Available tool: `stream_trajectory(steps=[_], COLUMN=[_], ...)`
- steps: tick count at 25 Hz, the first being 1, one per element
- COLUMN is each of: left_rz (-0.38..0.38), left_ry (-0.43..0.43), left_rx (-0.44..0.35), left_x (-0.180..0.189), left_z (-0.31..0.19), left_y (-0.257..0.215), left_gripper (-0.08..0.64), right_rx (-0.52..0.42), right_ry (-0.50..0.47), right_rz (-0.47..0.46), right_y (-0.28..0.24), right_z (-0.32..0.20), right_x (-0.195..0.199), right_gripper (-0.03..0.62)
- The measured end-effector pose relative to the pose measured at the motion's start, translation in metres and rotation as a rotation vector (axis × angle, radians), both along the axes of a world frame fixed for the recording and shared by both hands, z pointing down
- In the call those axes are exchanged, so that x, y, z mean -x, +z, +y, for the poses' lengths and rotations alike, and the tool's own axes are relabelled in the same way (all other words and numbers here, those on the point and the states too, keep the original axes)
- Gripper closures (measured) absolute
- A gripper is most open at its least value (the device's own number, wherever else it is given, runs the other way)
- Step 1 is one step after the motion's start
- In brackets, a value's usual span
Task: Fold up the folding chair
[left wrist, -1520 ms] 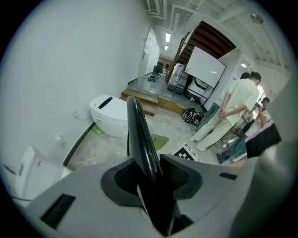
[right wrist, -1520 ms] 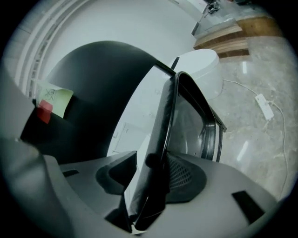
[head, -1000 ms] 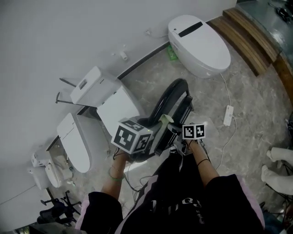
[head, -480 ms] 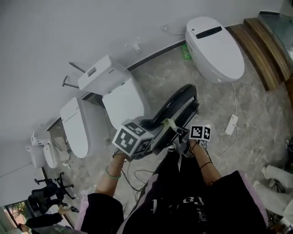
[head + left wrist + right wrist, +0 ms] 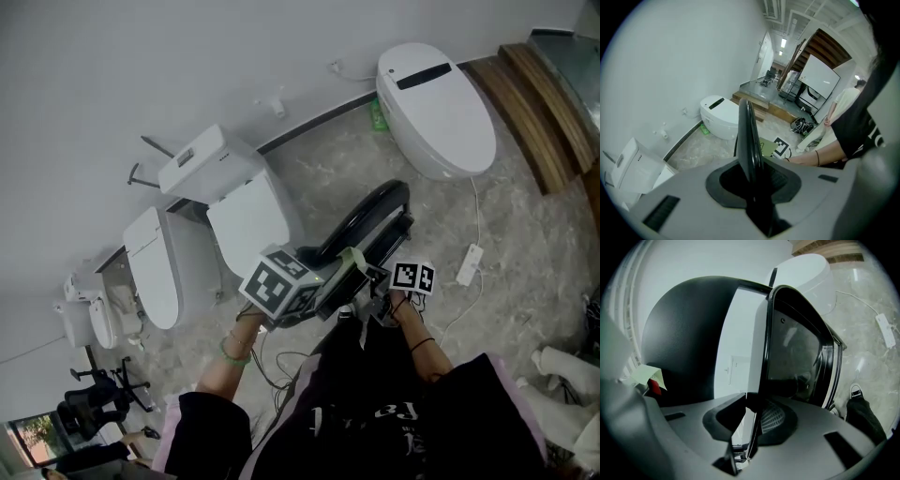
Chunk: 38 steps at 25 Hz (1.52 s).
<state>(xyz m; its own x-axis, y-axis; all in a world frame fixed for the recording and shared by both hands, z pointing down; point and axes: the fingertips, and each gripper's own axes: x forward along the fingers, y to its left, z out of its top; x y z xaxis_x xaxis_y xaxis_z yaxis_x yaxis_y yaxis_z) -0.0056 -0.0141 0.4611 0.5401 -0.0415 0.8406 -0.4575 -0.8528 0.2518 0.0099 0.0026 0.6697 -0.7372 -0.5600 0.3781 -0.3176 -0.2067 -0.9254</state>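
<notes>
Okay, so the folding chair (image 5: 367, 214) stands on the floor (image 5: 525, 216) right in front of you, among the white toilets. It looks close to flat already, so I'd guess you're on the last squeeze. Your left gripper (image 5: 751, 180) has its jaws pinching a thin black panel edge of the chair. The right gripper (image 5: 755, 420) has just been closing its jaws, and they now nip the slim black frame edge on the other side. Both holds are on narrow glossy edges, so they'll probably slip if you twist. Bring your two hands together evenly, don't yank one side, and mind the white power strip (image 5: 466, 265) on the floor off to the chair's right
</notes>
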Motion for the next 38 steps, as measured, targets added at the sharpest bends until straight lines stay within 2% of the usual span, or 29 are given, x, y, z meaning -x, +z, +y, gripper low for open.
stream_trajectory(steps=[8, 16, 24, 30, 35, 38], left_rz=[-0.014, -0.002, 0.055, 0.086, 0.099, 0.099], left_ry=[0.033, 0.087, 0.119, 0.138, 0.163, 0.165], left_rx=[0.015, 0.025, 0.066, 0.116, 0.084, 0.066], left_x=[-0.046, -0.060, -0.036, 0.001, 0.004, 0.008], left_z=[-0.024, -0.078, -0.155, -0.262, -0.275, -0.302], left_y=[0.001, 0.002, 0.004, 0.015, 0.006, 0.004], left_gripper=[0.486, 0.486, 0.485, 0.483, 0.476, 0.474], right_rx=[0.007, -0.004, 0.024, 0.059, 0.025, 0.015], right_ry=[0.065, 0.146, 0.209, 0.214, 0.241, 0.255], right_rz=[0.019, 0.049, 0.098, 0.142, 0.158, 0.157], right_y=[0.000, 0.000, 0.002, 0.009, 0.003, 0.002], right_z=[-0.024, -0.074, -0.146, -0.242, -0.263, -0.293], right_x=[-0.049, -0.068, -0.053, -0.023, -0.019, -0.015], right_gripper=[0.515, 0.515, 0.515, 0.515, 0.515, 0.515])
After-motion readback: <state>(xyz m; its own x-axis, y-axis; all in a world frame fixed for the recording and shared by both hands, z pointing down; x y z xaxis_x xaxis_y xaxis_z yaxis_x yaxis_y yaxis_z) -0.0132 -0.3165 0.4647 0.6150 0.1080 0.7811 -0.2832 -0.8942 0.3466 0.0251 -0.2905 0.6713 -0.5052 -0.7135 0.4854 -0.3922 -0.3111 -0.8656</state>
